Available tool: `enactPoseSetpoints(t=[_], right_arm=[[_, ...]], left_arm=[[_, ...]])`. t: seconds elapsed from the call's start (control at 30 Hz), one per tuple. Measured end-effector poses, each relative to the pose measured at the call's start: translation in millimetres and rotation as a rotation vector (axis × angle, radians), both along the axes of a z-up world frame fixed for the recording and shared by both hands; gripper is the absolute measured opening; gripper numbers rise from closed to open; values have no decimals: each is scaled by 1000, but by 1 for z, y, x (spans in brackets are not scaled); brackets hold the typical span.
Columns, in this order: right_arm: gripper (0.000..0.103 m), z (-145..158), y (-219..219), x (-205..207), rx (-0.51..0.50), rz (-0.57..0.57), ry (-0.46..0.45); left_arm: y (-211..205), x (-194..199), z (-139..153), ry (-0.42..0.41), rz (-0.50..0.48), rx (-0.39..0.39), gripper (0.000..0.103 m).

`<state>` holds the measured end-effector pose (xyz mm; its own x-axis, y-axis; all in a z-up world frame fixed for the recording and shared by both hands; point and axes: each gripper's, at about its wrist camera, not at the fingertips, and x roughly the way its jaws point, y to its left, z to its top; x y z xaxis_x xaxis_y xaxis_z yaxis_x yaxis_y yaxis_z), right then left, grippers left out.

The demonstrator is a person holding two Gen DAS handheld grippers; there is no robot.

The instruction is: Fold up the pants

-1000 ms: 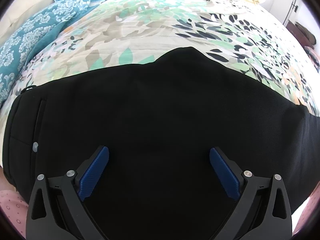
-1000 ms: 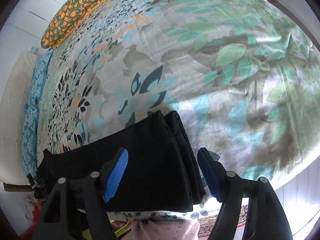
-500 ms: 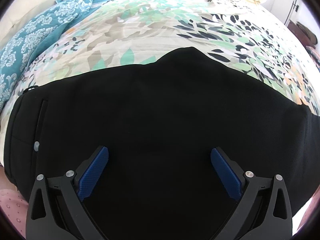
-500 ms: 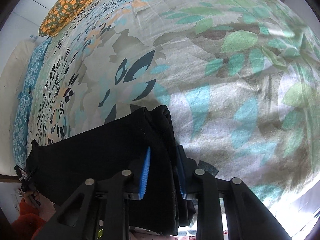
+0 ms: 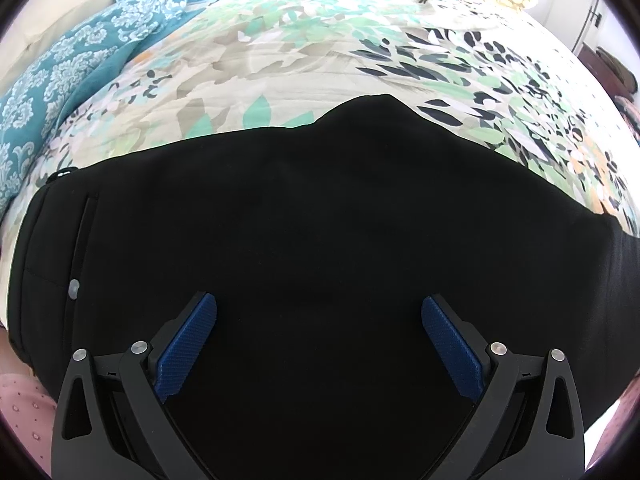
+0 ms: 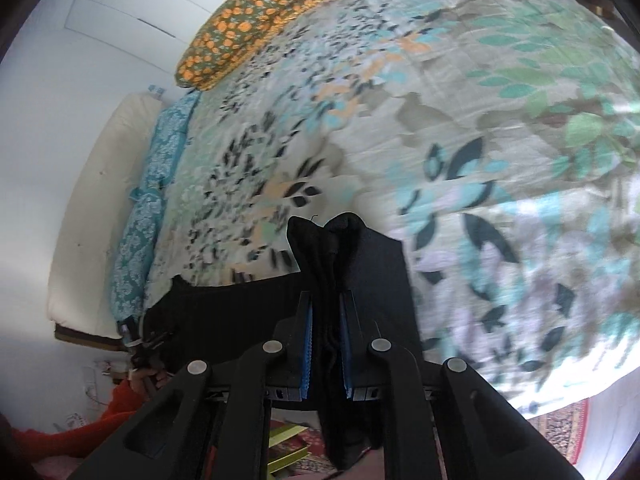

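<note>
Black fabric fills the lower two thirds of the left wrist view: the pants (image 5: pixel 320 240) lie flat on the bed (image 5: pixel 280 60), their far edge running across mid-frame with a small peak at upper centre. A pocket seam and a pale button (image 5: pixel 73 288) sit at the left edge. The left tongs (image 5: pixel 319 322) stand spread wide above the cloth at the bottom of the frame, blue pads (image 5: pixel 186 350) well apart with nothing pinched between them. Beyond the far edge the leaf-print bedspread is bare up to a teal patterned cloth (image 5: pixel 80 56) at upper left.

In the right wrist view, the right tongs (image 6: pixel 327 326) at bottom centre have just been closing and now pinch a bunched hem of the pants (image 6: pixel 344 248), which rises from the bed in a fold above the pads, while more cloth hangs below them. The rest of the garment stretches toward the lower left. To the right and above, the bedspread (image 6: pixel 480 120) lies open as far as an orange-flowered pillow (image 6: pixel 256 12) at top centre.
</note>
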<state>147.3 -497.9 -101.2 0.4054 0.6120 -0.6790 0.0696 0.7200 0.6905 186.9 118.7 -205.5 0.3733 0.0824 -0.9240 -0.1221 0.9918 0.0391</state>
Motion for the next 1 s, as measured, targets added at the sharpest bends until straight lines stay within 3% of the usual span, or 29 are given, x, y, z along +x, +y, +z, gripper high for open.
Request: enactPoseSetpoints(t=[0.13,0.3,0.43,0.63,0.77,0.87,0.97,1.0], right_arm=[[13,10,81,4,135,93,-40],[13,8,201,13,274,253,-54],[13,-15,284,28,313,338,-17],[13,-57,373,47,351,380,58],[13,-71,413,50,258,409,54],[27,-83,422,57,219,404,63],[63,-80,403,57,257,323,53],[67,-75,390,56,265,294,29]], left_arm=[[3,1,2,3,13,-28,102],[15,-3,11,-22,54,-122,101],[26,-6,17,-42,86,-160,101],[45,-11,26,-80,139,-203,101],[47,-12,26,-83,149,-223,101],[42,-12,27,-82,128,-220,101],[38,-18,34,-95,101,-271,101],[36,-20,38,-103,93,-291,101]])
